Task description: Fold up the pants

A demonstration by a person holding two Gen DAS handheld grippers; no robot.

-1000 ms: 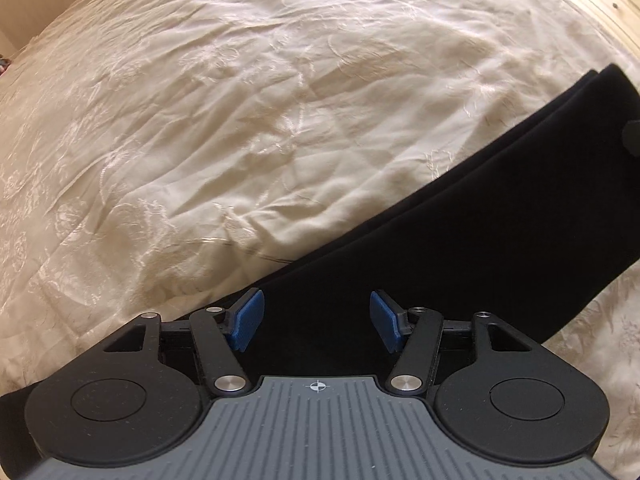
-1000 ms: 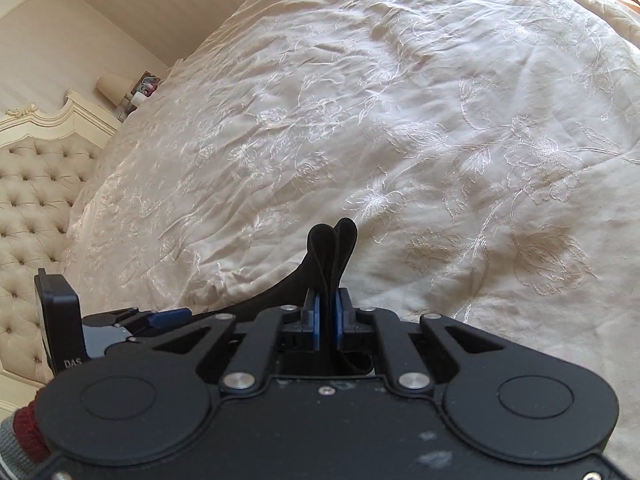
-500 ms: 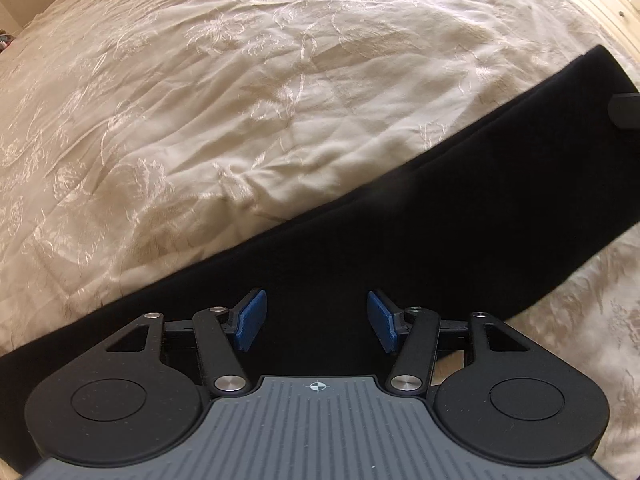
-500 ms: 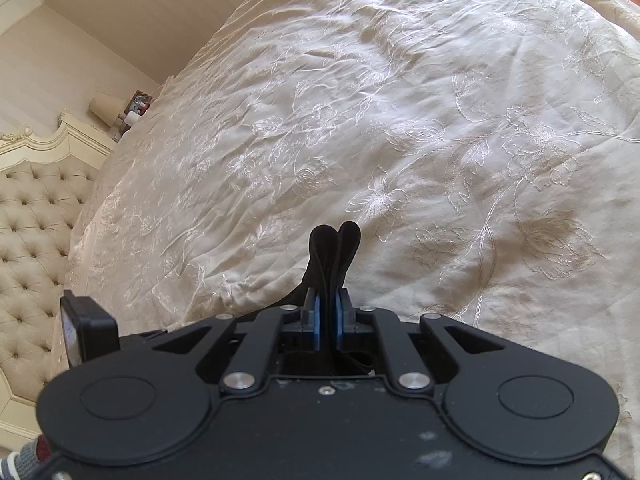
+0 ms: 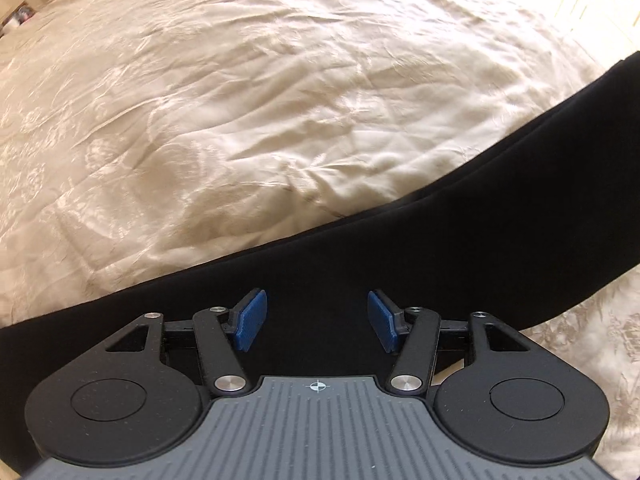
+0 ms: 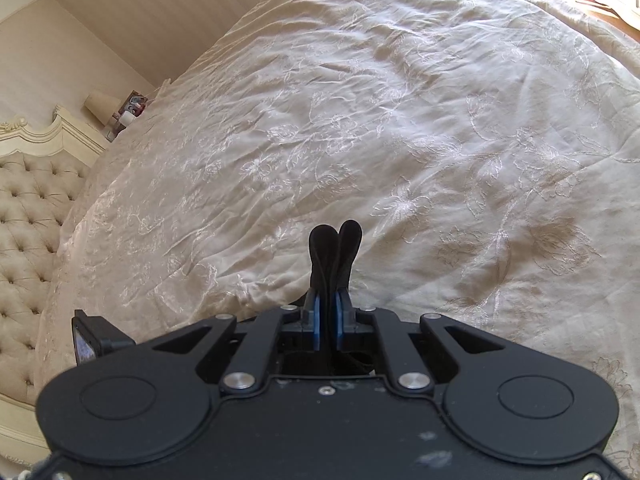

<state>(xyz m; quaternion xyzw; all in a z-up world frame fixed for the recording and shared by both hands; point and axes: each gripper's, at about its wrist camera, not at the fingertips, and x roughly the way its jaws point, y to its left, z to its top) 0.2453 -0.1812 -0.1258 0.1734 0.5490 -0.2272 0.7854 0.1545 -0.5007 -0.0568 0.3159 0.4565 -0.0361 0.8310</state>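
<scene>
Showing: black pants (image 5: 440, 248) stretched as a long band across a cream bed (image 5: 240, 120).
Left gripper (image 5: 316, 320): jaws open and empty, hovering over the band's middle.
Right gripper (image 6: 327, 320): jaws closed on a bunched pants end.
Change: both views have shifted; more of the band shows, pulled straighter.
Meaning: probably smoothing before a fold.

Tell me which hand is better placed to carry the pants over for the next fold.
Right, probably. The right gripper is already shut on a bunch of the black pants, while the left gripper hangs open above them, gripping nothing.
</scene>
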